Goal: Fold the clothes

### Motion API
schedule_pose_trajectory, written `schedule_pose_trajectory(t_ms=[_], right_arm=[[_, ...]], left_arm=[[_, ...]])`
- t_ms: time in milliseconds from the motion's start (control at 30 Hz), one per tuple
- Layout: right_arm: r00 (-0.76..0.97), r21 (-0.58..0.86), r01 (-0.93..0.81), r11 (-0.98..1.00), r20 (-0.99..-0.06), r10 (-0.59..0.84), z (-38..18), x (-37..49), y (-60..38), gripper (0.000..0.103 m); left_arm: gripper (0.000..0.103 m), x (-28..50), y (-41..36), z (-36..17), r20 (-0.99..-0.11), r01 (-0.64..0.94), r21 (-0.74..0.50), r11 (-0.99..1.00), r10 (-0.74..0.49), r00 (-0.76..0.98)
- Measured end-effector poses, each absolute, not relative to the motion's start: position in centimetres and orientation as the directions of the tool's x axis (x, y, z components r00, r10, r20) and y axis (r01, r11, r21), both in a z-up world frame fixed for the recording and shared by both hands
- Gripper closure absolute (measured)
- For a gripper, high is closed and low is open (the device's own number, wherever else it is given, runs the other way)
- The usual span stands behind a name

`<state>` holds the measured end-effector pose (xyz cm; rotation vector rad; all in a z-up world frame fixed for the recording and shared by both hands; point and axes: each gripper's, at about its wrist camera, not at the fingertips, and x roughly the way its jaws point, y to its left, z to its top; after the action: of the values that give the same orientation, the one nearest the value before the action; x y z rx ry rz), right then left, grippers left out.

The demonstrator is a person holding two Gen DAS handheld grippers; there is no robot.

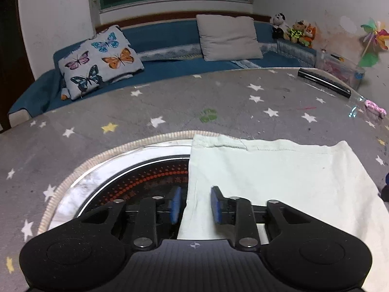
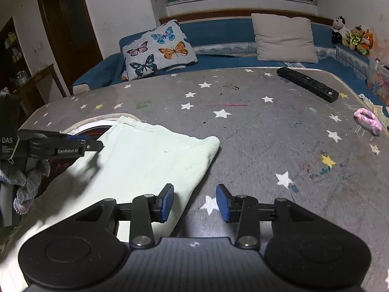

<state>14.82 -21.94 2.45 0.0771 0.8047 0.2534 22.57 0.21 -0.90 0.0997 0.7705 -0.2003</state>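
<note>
Both tongs — left tongs [image 1: 195, 205], right tongs [image 2: 195, 203] — straddle garment [image 1: 279, 182] edges, seemingly unclamped.

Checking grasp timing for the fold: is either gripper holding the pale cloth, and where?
No. Left gripper and right gripper straddle opposite side edges of the pale cloth, pads apart.

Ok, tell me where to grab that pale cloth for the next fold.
Probably take the pale cloth by its two side edges near you, coming in low from your side. It lies flat, and each edge already sits between a claw's pads: left claw, right claw.
</note>
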Motion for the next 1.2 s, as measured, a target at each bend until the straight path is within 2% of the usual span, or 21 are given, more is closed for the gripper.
schedule_pose_trajectory(t_ms=[33,100,200,333,500,567,667,867,1033,1200], right_arm=[[0.664,0.164,-0.194,0.967,-0.704,0.252,2.4,15.0,-21.9,0.064],[0.663,0.162,-0.193,0.968,-0.705,0.250,2.3,15.2,-21.8,0.064],[0.663,0.158,-0.192,0.969,-0.707,0.246,2.3,15.4,-21.6,0.064],[0.669,0.155,-0.185,0.970,-0.704,0.240,2.5,15.3,-21.7,0.060],[0.670,0.155,-0.178,0.972,-0.704,0.235,2.5,15.3,-21.7,0.059],[0.666,0.157,-0.180,0.971,-0.707,0.238,2.4,15.3,-21.5,0.059],[0.657,0.148,-0.205,0.967,-0.712,0.248,2.3,15.4,-20.8,0.059],[0.635,0.109,-0.298,0.948,-0.719,0.282,2.6,15.8,-18.0,0.059],[0.602,0.081,-0.387,0.918,-0.732,0.318,2.2,16.3,-14.5,0.060],[0.555,0.089,-0.478,0.874,-0.741,0.378,1.8,16.6,-11.3,0.061]], left_arm=[[0.092,22.7,0.2,-0.9,-0.700,0.221,0.007,0.975,-0.153,0.698],[0.097,22.5,0.3,-0.7,-0.692,0.220,0.001,0.976,-0.158,0.705],[0.098,21.6,0.8,0.3,-0.654,0.201,-0.001,0.980,-0.153,0.741],[0.098,18.8,3.1,4.1,-0.556,0.135,-0.027,0.990,-0.127,0.822],[0.098,12.0,6.9,9.5,-0.398,0.117,-0.098,0.988,-0.147,0.906],[0.098,9.0,8.3,10.3,-0.370,0.101,-0.100,0.990,-0.131,0.920],[0.098,5.1,10.1,10.1,-0.386,0.051,-0.114,0.992,-0.092,0.918],[0.098,-1.2,12.7,6.9,-0.511,-0.118,-0.151,0.982,0.024,0.859],[0.098,-3.2,13.5,4.2,-0.611,-0.183,-0.175,0.967,0.038,0.790],[0.098,-3.8,13.4,2.9,-0.648,-0.209,-0.196,0.958,0.034,0.761]])
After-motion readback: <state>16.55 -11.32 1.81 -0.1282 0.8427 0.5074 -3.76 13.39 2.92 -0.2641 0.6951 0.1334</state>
